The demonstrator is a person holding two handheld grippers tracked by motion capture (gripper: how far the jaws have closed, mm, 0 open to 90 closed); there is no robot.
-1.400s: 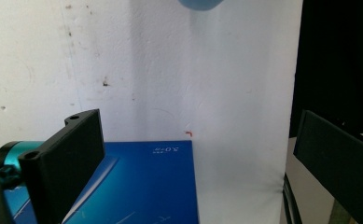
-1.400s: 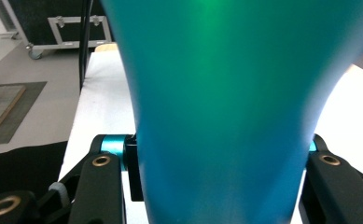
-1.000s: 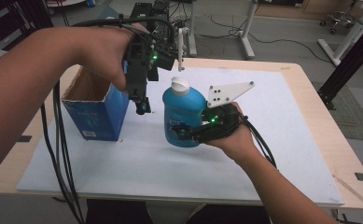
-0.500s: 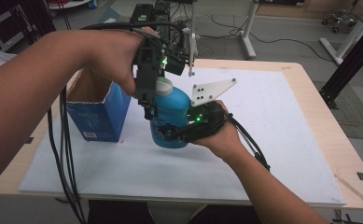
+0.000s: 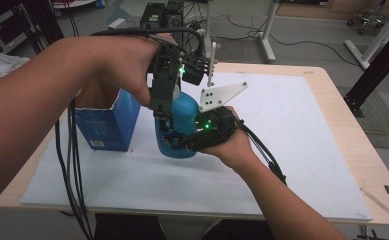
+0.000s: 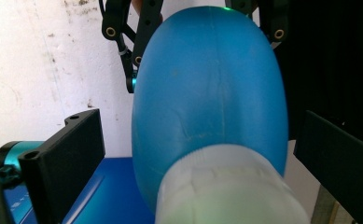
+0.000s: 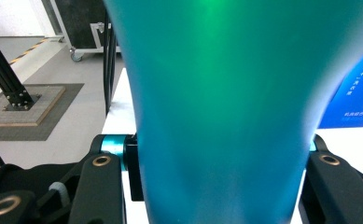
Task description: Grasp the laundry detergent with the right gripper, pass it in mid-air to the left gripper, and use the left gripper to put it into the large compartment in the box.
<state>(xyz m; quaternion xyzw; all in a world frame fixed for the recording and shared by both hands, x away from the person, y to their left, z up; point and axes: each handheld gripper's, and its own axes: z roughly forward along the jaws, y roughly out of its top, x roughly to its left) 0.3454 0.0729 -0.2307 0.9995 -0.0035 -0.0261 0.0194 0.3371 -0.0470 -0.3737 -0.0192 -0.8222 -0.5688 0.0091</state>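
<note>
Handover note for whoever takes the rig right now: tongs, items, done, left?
Right tongs: shut on the blue bottle, low on its body, holding it tilted over the white mat.
Left tongs: open, jaws either side of the bottle's white cap, not yet closed on it.
Blue box: open-topped, standing just left of the bottle.
Done: bottle gripped, cap lined up.
Left: probably close on the cap and unscrew it.

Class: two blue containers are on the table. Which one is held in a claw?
The blue bottle with the white cap: the right claw clamps its body. The blue box, open-topped, stands untouched beside it.
</note>
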